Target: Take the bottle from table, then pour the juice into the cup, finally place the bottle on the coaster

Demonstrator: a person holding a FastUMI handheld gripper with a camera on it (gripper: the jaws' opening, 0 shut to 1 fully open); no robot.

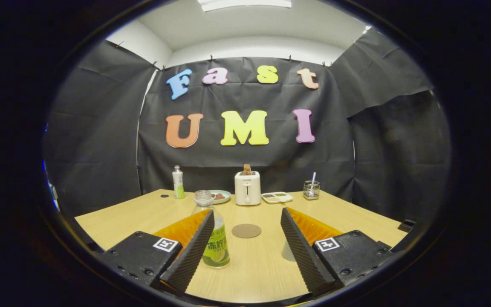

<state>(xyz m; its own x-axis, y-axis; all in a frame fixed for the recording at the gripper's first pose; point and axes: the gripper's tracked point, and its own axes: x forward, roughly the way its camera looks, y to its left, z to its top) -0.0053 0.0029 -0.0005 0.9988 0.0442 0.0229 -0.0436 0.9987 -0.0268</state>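
Claw (247,251) standing wide open over tabletop (113,221), holding nothing; bottle (213,232) not yet taken.

Bottle sitting upright just ahead of the left finger, partly hidden behind it, so nearer that side than centred btwn the two. Clear plastic w/ green label, cap on, greenish juice showing low in the body. Judging it light-ish, smooth and a bit slippery, walls prob. giving under a hard squeeze; best hold looks like mid-body at the label, well below the neck, so pouring tilt stays controlled. Round brown coaster (246,230) lying flat beyond the fingers, apart from bottle. Pale cup (289,251) peeking out beside the right finger, mostly hidden. At the far edge: second bottle (178,182), toaster (247,188), plate (221,196), tray (277,197), wire holder (311,190).
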